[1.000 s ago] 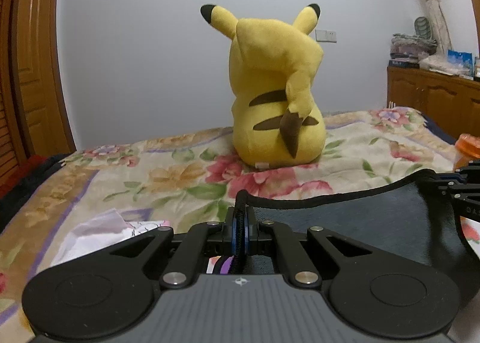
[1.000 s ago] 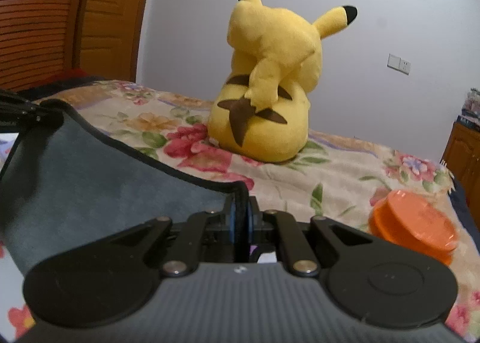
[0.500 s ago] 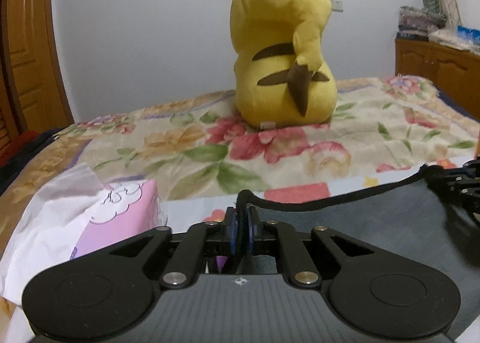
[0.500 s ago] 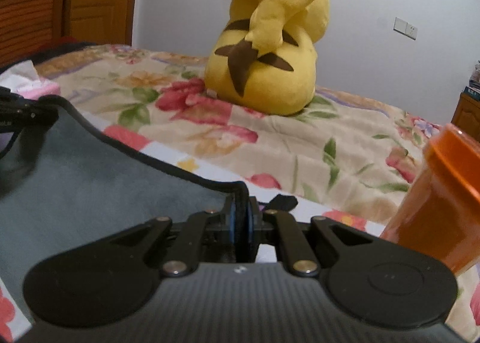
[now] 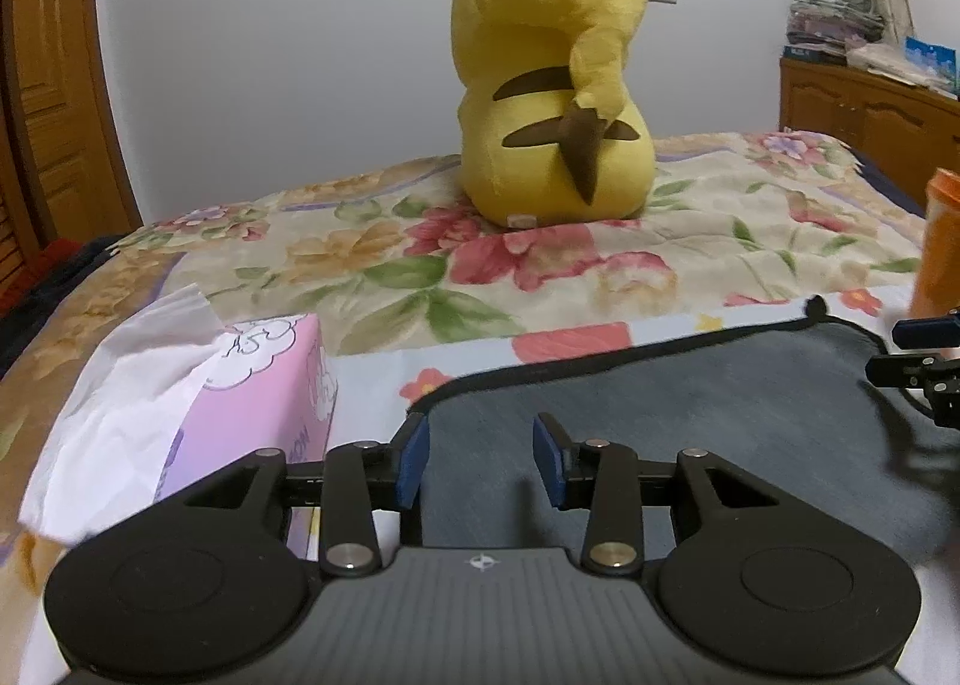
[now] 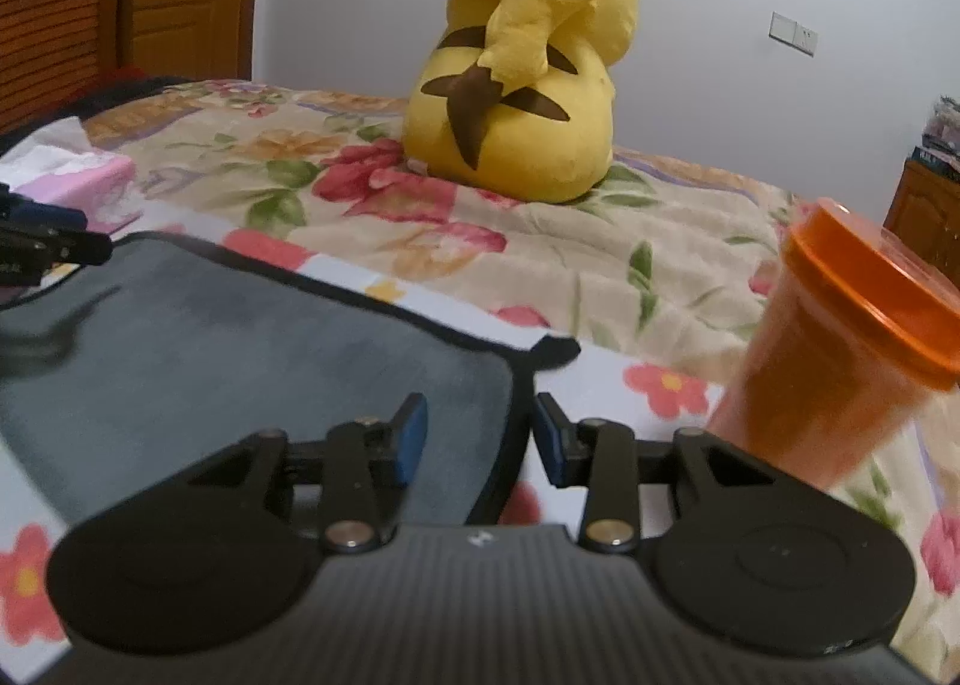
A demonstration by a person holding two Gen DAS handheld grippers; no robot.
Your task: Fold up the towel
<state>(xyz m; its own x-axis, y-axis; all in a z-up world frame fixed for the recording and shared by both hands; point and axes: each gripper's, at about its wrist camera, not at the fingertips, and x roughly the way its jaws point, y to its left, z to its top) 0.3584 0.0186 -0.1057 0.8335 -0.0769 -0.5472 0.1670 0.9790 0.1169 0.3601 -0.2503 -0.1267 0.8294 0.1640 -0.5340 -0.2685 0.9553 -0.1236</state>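
A dark grey towel [image 5: 690, 403] with a black hem lies flat on the flowered bedspread [image 5: 540, 259]; it also shows in the right wrist view [image 6: 240, 349]. My left gripper [image 5: 480, 460] is open just over the towel's near left corner, holding nothing. My right gripper [image 6: 480, 439] is open over the towel's near right edge, holding nothing. Each gripper shows at the edge of the other's view: the right gripper [image 5: 918, 361] and the left gripper [image 6: 48, 247].
A yellow plush toy [image 5: 552, 85] sits farther back on the bed. A pink tissue box [image 5: 240, 397] stands left of the towel. An orange lidded cup [image 6: 840, 337] stands right of it. A wooden cabinet [image 5: 870, 115] is at the far right.
Both grippers came down to the bed with the towel's edge, then opened and let it go. The towel now lies flat.
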